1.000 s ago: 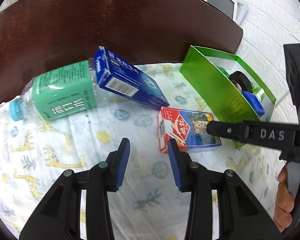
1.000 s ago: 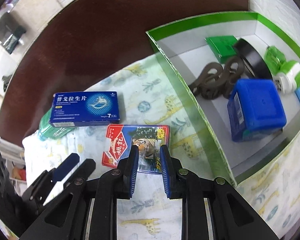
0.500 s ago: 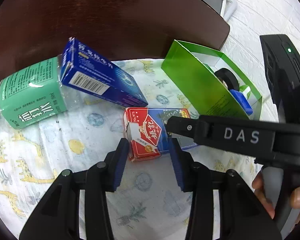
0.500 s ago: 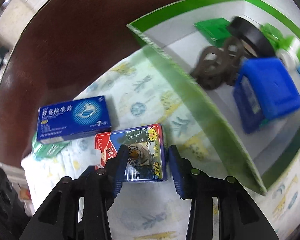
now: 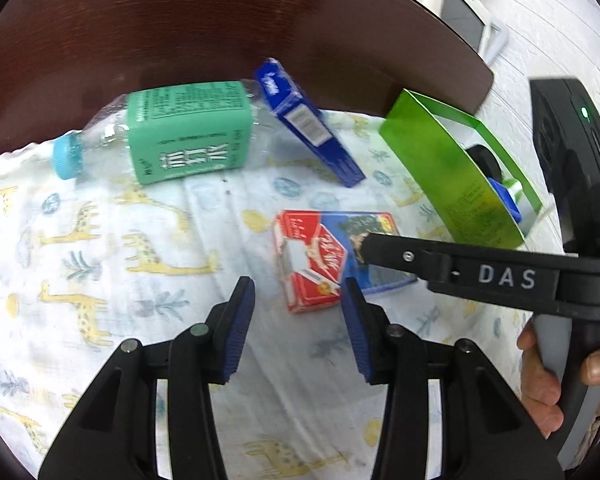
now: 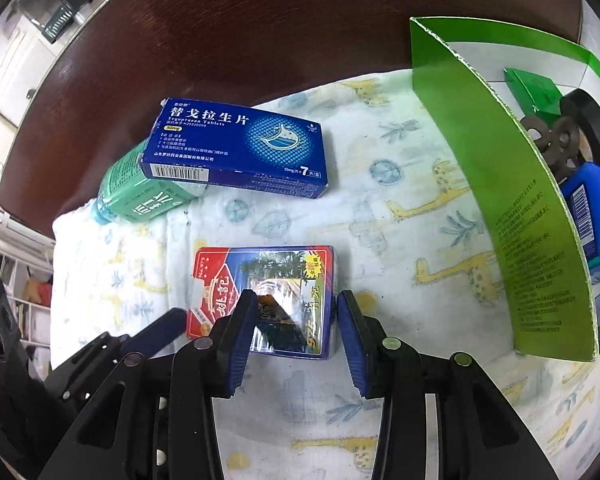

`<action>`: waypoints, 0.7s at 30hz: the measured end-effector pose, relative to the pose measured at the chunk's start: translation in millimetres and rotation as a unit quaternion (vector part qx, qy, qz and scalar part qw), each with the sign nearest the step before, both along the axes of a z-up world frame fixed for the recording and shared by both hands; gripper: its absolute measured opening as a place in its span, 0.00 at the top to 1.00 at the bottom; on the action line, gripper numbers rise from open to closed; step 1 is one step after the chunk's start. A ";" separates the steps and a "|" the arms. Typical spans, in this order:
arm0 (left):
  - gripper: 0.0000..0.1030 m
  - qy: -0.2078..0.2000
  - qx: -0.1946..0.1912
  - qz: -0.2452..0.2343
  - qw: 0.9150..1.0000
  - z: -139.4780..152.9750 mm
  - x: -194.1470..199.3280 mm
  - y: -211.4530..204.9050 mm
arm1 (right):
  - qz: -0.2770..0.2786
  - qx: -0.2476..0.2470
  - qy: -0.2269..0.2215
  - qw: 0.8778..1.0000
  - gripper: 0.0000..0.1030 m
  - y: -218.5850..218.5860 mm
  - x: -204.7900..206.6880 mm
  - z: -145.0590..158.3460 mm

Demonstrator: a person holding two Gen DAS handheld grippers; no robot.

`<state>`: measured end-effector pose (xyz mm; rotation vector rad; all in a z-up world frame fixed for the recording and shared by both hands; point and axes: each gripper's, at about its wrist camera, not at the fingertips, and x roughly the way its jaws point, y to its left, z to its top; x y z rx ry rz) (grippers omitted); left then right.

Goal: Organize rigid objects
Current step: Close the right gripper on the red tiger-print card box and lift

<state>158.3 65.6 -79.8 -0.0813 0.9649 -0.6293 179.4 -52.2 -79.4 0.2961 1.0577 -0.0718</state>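
A red and blue card pack lies flat on the giraffe-print cloth. My right gripper is open and low over the pack's right half, one finger on each side, pads not pressing. Just left of the pack, my left gripper is low over the cloth with its jaws opening and nothing between them. One right finger crosses over the pack. A blue tablet box leans on a green-labelled bottle lying on its side. A green cardboard box stands at the right.
The green box holds a black tape roll, a blue container, a small green packet and dark rings. The dark wooden table lies beyond the cloth. A hand grips the right tool's handle.
My right gripper has opened from nearly shut and come down over the card pack. The left gripper has widened a little and shifted left, so the pack now lies towards its right finger.
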 end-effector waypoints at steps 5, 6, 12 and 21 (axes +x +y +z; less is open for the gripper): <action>0.58 0.014 -0.016 0.001 1.000 -4.7 10.5 -5.2 | -0.012 0.017 -0.005 1.000 0.57 -1.7 1.5 -2.1; 0.58 0.015 -0.019 -0.003 1.000 -5.0 10.6 -8.0 | -0.014 0.018 -0.006 1.000 0.56 -2.1 -2.3 -2.7; 0.62 -0.005 0.002 -0.006 1.000 1.0 5.0 -22.1 | 0.018 0.009 -0.015 1.000 0.58 0.6 1.8 0.0; 0.62 -0.087 0.014 -0.004 0.996 58.4 -7.7 -41.3 | 0.044 -0.014 -0.083 0.995 0.59 -1.9 -14.2 41.2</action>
